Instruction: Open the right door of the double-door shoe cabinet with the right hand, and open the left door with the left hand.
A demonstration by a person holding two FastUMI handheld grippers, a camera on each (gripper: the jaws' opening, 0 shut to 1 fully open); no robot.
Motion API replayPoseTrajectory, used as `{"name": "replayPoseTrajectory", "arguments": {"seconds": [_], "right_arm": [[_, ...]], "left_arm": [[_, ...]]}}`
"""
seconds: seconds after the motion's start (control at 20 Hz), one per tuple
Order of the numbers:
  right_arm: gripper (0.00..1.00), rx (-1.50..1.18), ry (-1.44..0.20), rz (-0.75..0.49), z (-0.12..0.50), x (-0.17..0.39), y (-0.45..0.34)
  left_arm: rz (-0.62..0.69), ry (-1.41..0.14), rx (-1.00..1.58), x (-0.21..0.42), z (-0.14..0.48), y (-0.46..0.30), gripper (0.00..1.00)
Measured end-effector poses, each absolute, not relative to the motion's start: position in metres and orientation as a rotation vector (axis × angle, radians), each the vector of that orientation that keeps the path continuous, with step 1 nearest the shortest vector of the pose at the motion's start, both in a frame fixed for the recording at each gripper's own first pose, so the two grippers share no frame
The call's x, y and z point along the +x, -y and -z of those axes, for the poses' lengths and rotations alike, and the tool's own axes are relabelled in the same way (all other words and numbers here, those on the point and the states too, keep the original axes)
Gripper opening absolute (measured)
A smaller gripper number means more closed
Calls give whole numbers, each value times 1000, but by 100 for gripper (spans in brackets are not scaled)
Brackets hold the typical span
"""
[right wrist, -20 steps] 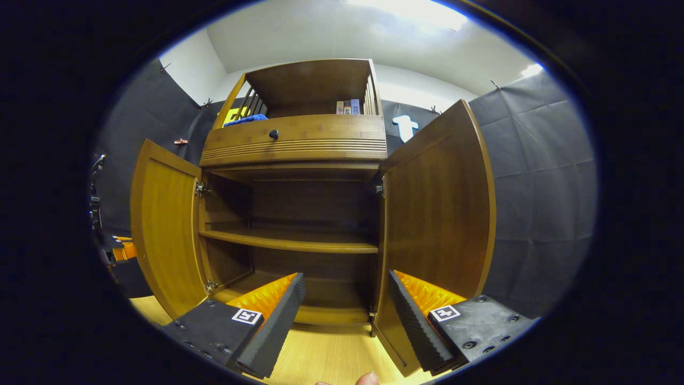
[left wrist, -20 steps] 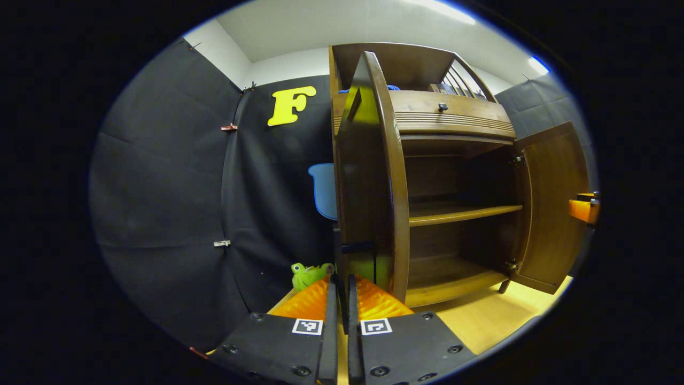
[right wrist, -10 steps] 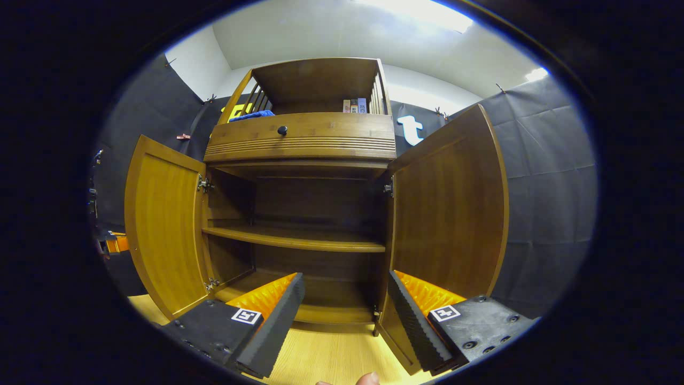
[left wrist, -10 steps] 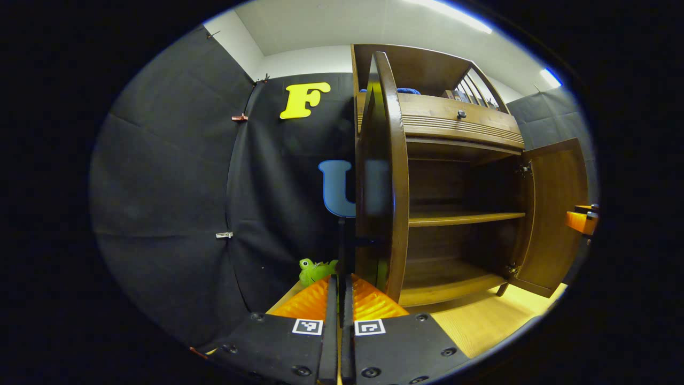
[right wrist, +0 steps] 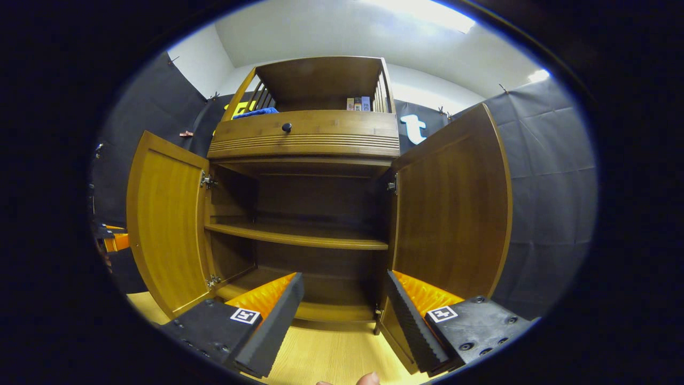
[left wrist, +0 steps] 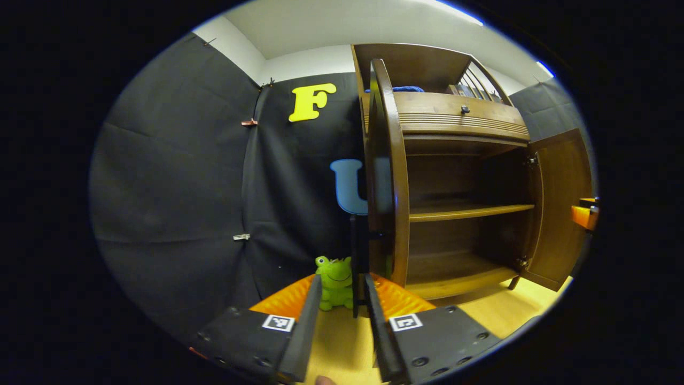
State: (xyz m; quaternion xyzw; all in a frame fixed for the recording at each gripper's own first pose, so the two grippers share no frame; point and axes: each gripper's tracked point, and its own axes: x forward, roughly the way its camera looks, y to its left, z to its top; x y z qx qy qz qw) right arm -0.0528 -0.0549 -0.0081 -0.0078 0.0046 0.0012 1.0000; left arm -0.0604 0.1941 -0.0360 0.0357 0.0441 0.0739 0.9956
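Note:
The brown wooden shoe cabinet (right wrist: 302,144) has both doors swung wide. In the left gripper view the left door (left wrist: 393,176) shows edge-on, its dark slim handle (left wrist: 355,256) just ahead of my left gripper (left wrist: 342,283), which is open with the handle close to its right finger. The right door (left wrist: 561,203) stands open beyond, with the right gripper (left wrist: 585,214) at its far side. In the right gripper view my right gripper (right wrist: 344,289) is open and holds nothing, facing the bare shelves (right wrist: 299,240) between the left door (right wrist: 165,230) and the right door (right wrist: 454,214).
A green frog toy (left wrist: 335,280) sits on the light wood floor (left wrist: 481,321) beside the left door. A drawer with a dark knob (right wrist: 287,127) tops the cabinet, with a blue cloth (right wrist: 256,112) above. Black cloth walls close in on both sides.
My left gripper went from shut to open and let go of the left door's handle. The left door swung a little wider. The right gripper stayed open and barely moved.

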Motion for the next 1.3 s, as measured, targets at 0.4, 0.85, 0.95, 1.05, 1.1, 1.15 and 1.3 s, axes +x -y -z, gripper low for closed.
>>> {"name": "replayPoseTrajectory", "arguments": {"seconds": [0.4,0.85,0.95,1.05,1.1,1.15,1.3], "right_arm": [[98,3,-12,-12,8,-55,60],[97,23,9,-13,-2,-61,67],[97,28,13,-14,-4,-62,67],[97,30,20,-17,-6,-64,67],[95,28,28,-20,-9,-65,67],[95,25,35,-20,-11,-65,67],[97,26,46,-31,-16,-67,65]], "left_arm": [[-146,-40,100,-92,16,-161,97],[-2,6,94,-87,-6,-76,100],[28,13,87,-83,-10,-56,100],[57,18,81,-80,-12,-38,100],[71,20,79,-78,-13,-29,100],[85,22,76,-76,-14,-20,100],[105,31,62,-75,-16,0,100]]}}
